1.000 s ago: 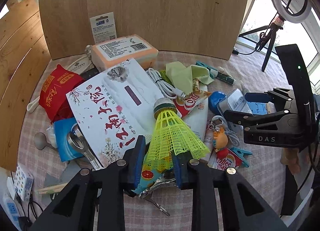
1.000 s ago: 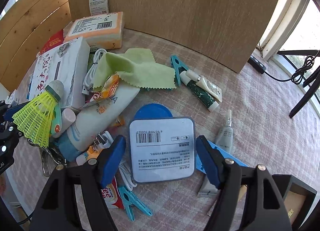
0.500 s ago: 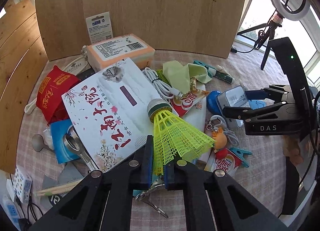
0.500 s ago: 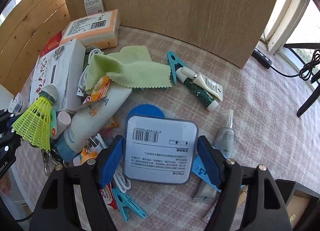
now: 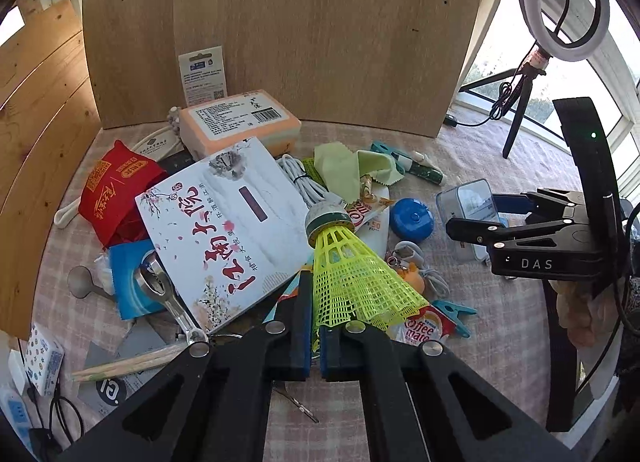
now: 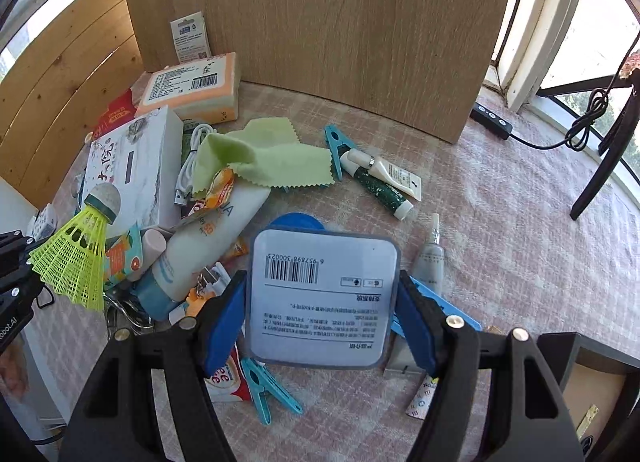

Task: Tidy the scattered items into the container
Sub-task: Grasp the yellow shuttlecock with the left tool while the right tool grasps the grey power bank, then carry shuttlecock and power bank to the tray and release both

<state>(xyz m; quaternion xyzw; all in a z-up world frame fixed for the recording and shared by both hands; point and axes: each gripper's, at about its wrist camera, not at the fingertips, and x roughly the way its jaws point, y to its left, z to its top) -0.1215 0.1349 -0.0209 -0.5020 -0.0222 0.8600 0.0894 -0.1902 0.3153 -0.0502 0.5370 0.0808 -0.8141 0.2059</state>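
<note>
Left wrist view: the left hand-held gripper (image 5: 316, 326) pinches the yellow shuttlecock (image 5: 352, 278) by its skirt. The right hand-held gripper (image 6: 320, 314) clamps the grey box (image 6: 320, 298).

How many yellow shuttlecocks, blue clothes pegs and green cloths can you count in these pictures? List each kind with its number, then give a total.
Yellow shuttlecocks: 1
Blue clothes pegs: 2
Green cloths: 1
Total: 4
</note>
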